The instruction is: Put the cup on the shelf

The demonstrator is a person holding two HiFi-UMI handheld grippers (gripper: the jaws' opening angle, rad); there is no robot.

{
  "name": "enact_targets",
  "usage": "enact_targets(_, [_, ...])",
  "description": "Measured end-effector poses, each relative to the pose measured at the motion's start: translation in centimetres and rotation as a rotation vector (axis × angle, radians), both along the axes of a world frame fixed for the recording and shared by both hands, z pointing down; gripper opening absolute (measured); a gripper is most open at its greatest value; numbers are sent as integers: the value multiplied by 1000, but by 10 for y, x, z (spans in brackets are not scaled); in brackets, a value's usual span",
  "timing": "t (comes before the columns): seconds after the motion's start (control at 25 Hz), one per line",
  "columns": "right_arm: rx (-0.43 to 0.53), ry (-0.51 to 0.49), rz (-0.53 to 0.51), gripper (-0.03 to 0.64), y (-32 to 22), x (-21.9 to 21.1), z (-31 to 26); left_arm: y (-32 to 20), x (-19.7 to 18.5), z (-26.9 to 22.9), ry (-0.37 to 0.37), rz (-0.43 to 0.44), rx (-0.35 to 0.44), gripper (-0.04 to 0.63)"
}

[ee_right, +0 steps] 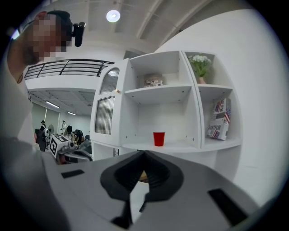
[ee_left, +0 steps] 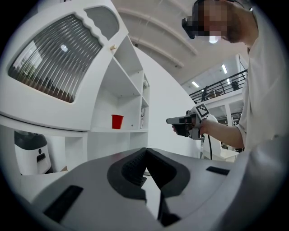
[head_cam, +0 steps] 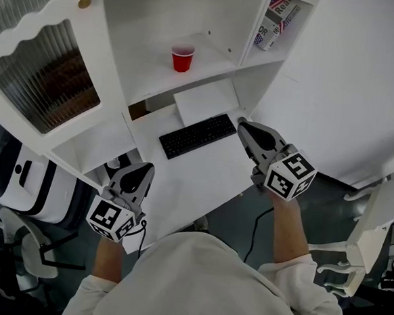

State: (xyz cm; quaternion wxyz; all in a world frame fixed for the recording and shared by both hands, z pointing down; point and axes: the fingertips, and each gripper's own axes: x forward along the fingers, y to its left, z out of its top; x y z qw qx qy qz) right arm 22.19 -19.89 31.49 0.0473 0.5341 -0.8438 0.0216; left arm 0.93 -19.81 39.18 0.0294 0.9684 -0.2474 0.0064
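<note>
A red cup point(head_cam: 182, 58) stands upright on the white shelf point(head_cam: 148, 82) of the desk hutch, apart from both grippers; it also shows as the cup point(ee_left: 117, 121) and the cup point(ee_right: 158, 138). My left gripper point(head_cam: 144, 169) hovers over the desk's near left edge, jaws together and empty. My right gripper point(head_cam: 243, 125) is above the desk beside the keyboard's right end, shut with nothing in it. Each gripper view shows its own jaws meeting at the tip: left gripper point(ee_left: 146, 151), right gripper point(ee_right: 144, 153). The right gripper point(ee_left: 180, 121) also shows in the left gripper view.
A black keyboard point(head_cam: 197, 135) lies on the white desk point(head_cam: 202, 174), with a flat white pad point(head_cam: 205, 100) behind it. A book point(head_cam: 276, 20) leans in the right cubby. A ribbed-glass cabinet door point(head_cam: 40, 73) stands at the left, a white appliance point(head_cam: 35, 181) below it.
</note>
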Motion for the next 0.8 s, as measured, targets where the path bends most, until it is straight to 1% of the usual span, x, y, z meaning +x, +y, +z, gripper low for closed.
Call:
enact_targets(0.36, [-2, -20, 2, 3, 24, -7, 9, 13, -2, -2, -2, 10, 7, 2])
enact_targets(0.8, [1, -27, -1, 3, 35, -10, 9, 20, -2, -5, -2, 21, 14, 2])
